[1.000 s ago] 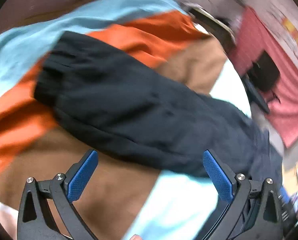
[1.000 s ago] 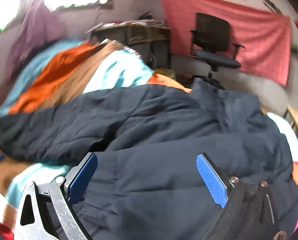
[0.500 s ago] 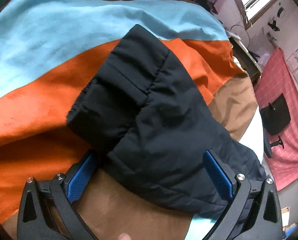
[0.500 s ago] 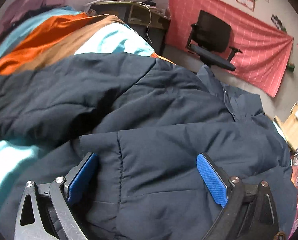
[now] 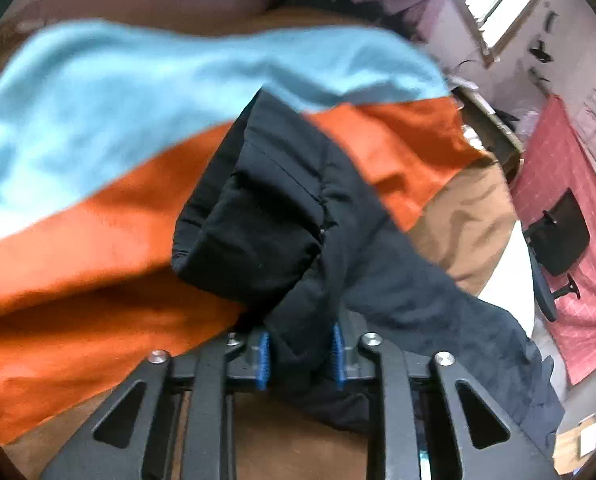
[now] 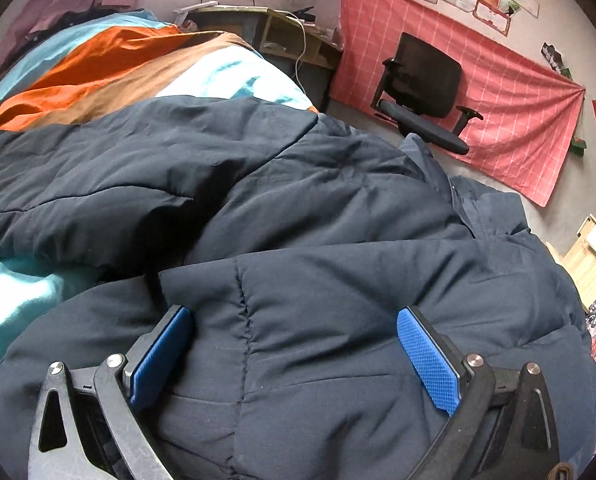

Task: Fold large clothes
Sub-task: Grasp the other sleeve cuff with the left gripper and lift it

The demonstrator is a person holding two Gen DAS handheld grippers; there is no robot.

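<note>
You are looking at a dark navy padded jacket (image 6: 337, 240) that is lying spread and rumpled across the bed, its quilted body puffing up in soft folds with a stitched seam running down the front panel. Its sleeve (image 5: 298, 220) is stretching away toward the orange stripe of the bedcover, bunching at the cuff (image 5: 254, 232), whose dark opening is facing you.

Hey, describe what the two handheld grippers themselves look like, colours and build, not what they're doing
Both match. The left gripper and right gripper have black frames with triangular cut-outs and round silver bolt heads at the joints. Each finger carries a flat blue pad with a fine diamond-knurled texture. No cables, labels, hands or sleeves are visible in either wrist view.
</note>
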